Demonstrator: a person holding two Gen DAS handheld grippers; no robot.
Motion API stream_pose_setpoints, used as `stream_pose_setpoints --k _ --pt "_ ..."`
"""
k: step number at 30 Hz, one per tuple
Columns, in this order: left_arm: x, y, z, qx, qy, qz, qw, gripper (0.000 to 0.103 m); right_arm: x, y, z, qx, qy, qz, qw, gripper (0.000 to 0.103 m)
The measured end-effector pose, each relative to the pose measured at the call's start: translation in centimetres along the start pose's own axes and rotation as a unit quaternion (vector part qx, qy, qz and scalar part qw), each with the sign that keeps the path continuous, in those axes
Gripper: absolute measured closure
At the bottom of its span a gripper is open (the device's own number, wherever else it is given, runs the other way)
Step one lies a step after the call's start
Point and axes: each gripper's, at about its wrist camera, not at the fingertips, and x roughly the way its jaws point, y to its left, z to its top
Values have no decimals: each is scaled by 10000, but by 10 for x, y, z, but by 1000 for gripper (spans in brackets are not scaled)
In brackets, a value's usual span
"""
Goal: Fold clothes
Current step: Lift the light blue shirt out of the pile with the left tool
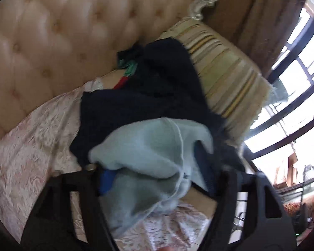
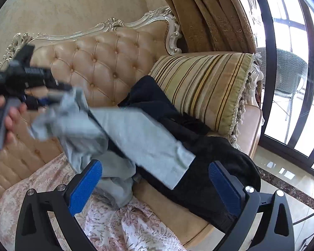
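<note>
Tufted sofa [image 1: 41, 41] fills the left wrist view; left tongs [image 1: 157, 179] stand spread, pale garment [image 1: 148, 146] draped between them over a dark heap [image 1: 157, 87], pinched by nothing I can see. It may slump back unfolded.

From the right wrist view, right tongs [image 2: 155, 184] gape empty below that garment [image 2: 136, 138], which trails from the left tongs [image 2: 44, 96]. A loose end could snag the cushion [image 2: 205, 87] fringe.

The right gripper [image 2: 155, 186] is showing black arms, silver screws and ribbed blue pads [image 2: 84, 186] — the left gripper [image 1: 159, 179] is looking equally black.
</note>
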Motion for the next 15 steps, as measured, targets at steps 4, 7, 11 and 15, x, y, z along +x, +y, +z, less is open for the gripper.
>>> stream_pose_setpoints --k 4,7,11,15 --pt "12 40 -8 -618 71 -30 9981 2 9 6 -2 -31 88 81 9999 0" --pt "4 74 -28 -1357 599 -194 9887 2 26 17 -8 -127 249 292 9992 0" --pt "-14 95 -60 -1524 657 -384 9854 2 55 51 -29 -834 494 335 9947 0" --pt "24 85 -94 -1007 1079 -533 9876 22 69 72 -49 -1208 544 312 9907 0"
